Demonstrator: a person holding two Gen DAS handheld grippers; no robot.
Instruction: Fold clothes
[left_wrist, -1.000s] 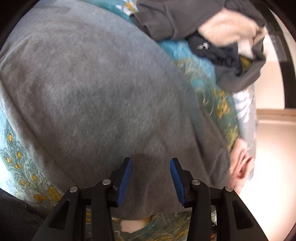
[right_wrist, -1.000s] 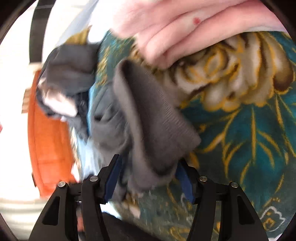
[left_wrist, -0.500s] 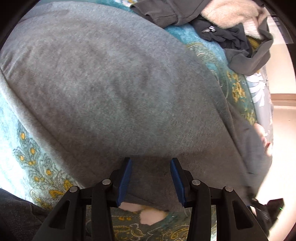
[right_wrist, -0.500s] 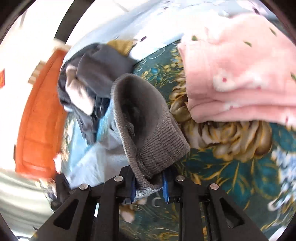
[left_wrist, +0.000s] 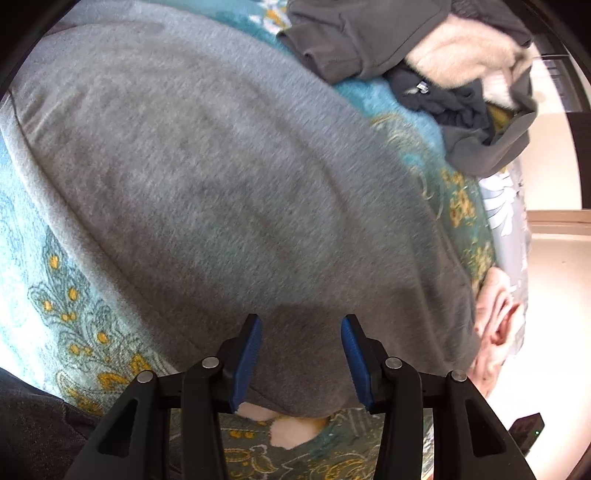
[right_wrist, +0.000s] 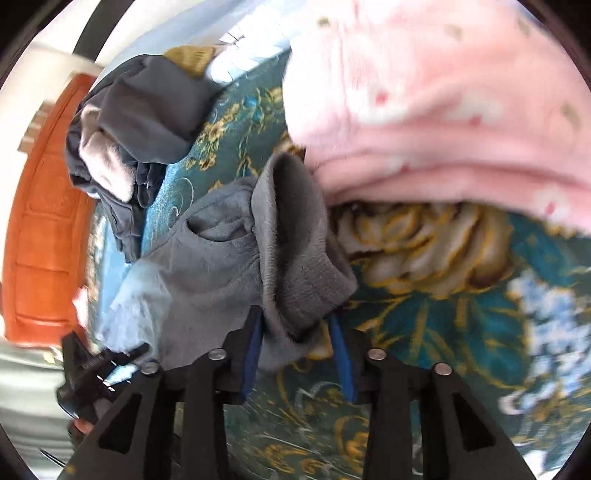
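Grey sweatshirt spread on the patterned blanket, one cuff caught in the right gripper

The left gripper (left_wrist: 301, 356) hangs over the near hem of the grey sweatshirt (left_wrist: 221, 192), blue pads spread apart with cloth beneath them and nothing pinched. The garment covers most of the teal and gold blanket (left_wrist: 62, 306), its hem close to the blanket's near edge. Over on the right gripper (right_wrist: 297, 360), the jaws are opening, with the ribbed sleeve cuff (right_wrist: 306, 284) bunched between them; the left pad touches the fabric, the right pad stands just off it. A folded pink fleece (right_wrist: 443, 122) lies along the blanket's far edge, just beyond the cuff. A heap of dark clothes (right_wrist: 147, 122) sits at the blanket's far left corner, an orange door (right_wrist: 40, 221) behind it.
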